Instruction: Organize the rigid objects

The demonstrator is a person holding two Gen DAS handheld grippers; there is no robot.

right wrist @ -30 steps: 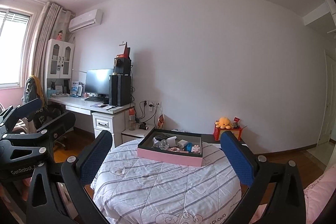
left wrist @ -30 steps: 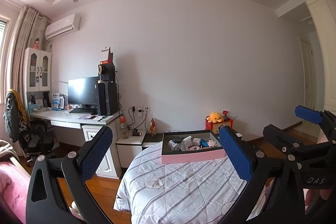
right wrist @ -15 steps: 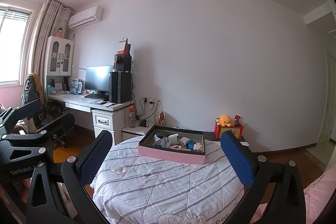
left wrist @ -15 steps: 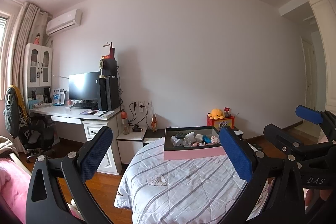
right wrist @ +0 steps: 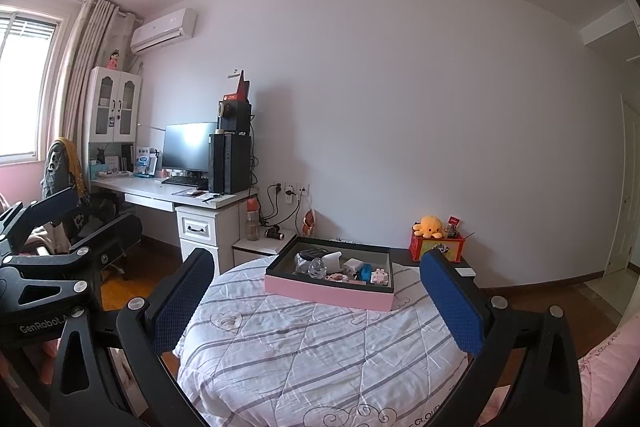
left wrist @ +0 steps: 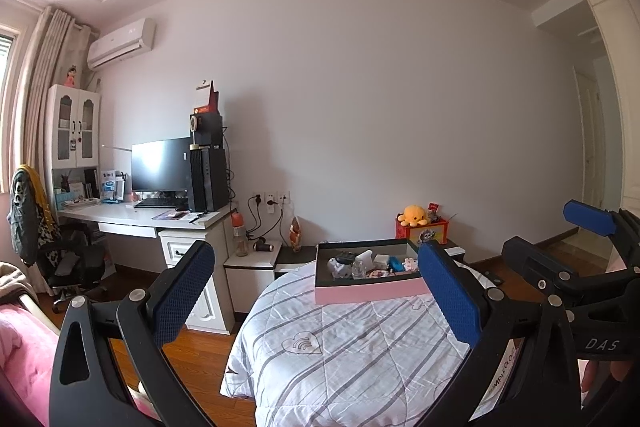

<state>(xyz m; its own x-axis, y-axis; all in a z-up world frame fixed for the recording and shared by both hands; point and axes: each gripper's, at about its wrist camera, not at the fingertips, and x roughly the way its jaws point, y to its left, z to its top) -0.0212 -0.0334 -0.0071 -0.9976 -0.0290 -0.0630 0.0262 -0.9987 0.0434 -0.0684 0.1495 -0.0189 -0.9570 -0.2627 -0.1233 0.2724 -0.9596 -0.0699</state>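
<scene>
1. We hold the left gripper (left wrist: 316, 291) and the right gripper (right wrist: 316, 295) raised side by side over the near end of the bed (right wrist: 320, 347), both aimed at the far wall. The fingers of each stand wide apart with nothing between them.
2. The small hard things (right wrist: 340, 269) lie in a loose heap inside a shallow pink box (right wrist: 328, 291) with a dark rim. It sits on the striped quilt toward the far end of the bed, well apart from both grippers.
3. We judge the box is there to keep the pieces from rolling on the soft quilt and to gather them in one spot.
4. The pieces are too small for us to name surely; a white block, a blue piece and something clear show among them.
5. This scene fits a heap waiting to be sorted or one just gathered in, so we cannot tell which.
</scene>
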